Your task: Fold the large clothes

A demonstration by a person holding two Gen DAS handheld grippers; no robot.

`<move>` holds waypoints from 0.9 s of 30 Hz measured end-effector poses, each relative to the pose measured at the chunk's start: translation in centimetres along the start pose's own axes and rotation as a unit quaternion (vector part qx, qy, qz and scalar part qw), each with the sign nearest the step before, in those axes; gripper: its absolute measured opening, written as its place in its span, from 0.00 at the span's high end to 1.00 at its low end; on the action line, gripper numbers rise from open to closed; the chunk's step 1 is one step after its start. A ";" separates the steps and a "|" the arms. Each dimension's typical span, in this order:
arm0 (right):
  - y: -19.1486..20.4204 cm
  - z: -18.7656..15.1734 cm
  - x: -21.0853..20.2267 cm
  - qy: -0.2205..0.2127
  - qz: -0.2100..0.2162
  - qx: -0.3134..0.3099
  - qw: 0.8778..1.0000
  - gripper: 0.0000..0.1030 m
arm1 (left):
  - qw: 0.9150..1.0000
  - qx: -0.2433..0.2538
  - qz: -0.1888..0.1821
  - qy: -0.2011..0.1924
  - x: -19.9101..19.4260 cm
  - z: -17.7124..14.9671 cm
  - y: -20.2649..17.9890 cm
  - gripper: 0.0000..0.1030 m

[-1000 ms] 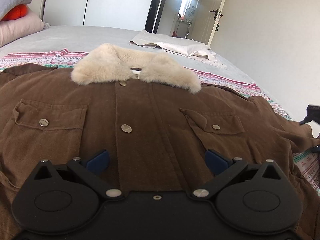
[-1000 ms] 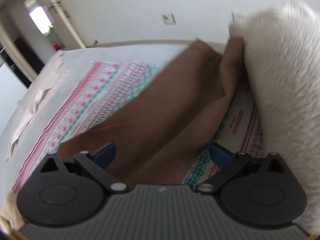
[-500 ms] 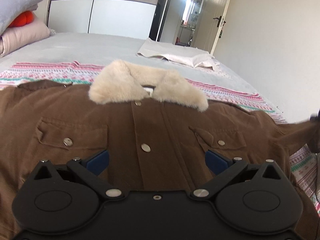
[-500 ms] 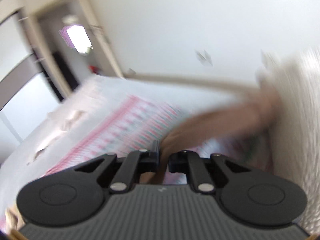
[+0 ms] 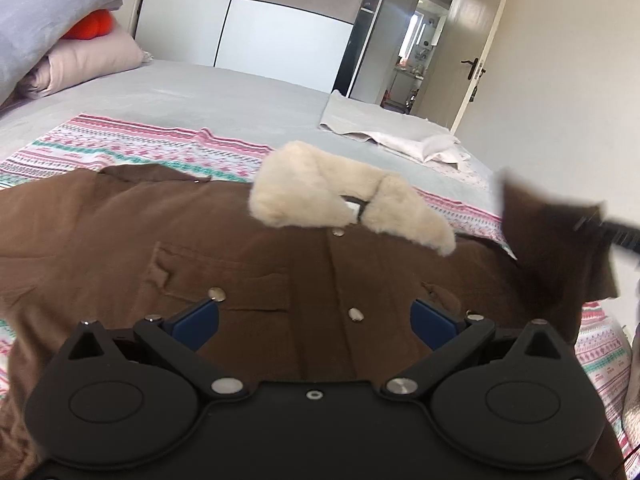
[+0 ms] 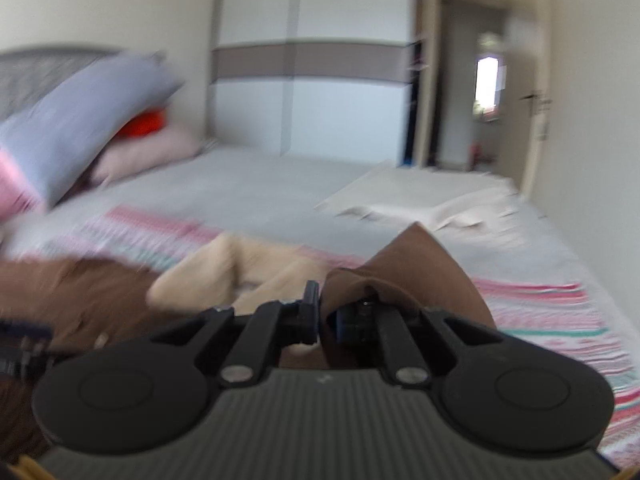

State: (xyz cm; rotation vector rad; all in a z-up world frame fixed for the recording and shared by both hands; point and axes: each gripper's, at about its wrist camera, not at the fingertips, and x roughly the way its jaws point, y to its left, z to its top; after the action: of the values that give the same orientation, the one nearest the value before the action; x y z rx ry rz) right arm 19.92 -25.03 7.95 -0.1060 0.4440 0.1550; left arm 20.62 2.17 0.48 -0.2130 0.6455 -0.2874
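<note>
Brown jacket flat on bed, front up. Left tongs spread wide, empty, above chest. Right tongs clamped on raised sleeve.

Jacket on blanket, on bed.

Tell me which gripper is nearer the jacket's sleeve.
Right. The right gripper is shut on the sleeve, lifted; the left gripper hangs open over the jacket's front.
</note>
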 end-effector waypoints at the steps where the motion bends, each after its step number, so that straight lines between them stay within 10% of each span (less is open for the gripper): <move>1: 1.1 -1.0 1.0 0.022 0.017 -0.008 1.000 0.93 | 1.000 0.003 0.004 0.001 -0.1 -0.1 0.1 0.00; 7: 4.4 -8.5 6.8 0.172 0.044 0.006 0.984 0.79 | 1.000 0.013 0.011 0.012 -0.3 0.1 -0.2 0.00; 11: 3.1 -9.4 3.0 0.142 0.095 0.066 0.983 0.42 | 0.998 0.061 0.006 0.008 0.1 0.4 -2.6 0.00; 16: -0.4 -7.4 -3.8 0.080 0.153 0.117 0.978 0.33 | 0.988 0.151 -0.025 0.000 1.8 -0.1 -7.8 0.00; 27: -11.2 -8.9 -12.2 0.046 0.033 0.193 0.979 0.32 | 0.898 0.427 -0.099 -0.042 6.8 -6.1 -19.6 0.05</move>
State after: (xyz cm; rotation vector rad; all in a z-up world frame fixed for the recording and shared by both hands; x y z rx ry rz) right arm 7.20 -38.82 6.03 0.2854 0.5620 0.1271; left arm 18.18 -19.14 -2.58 0.5576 0.3616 -0.7256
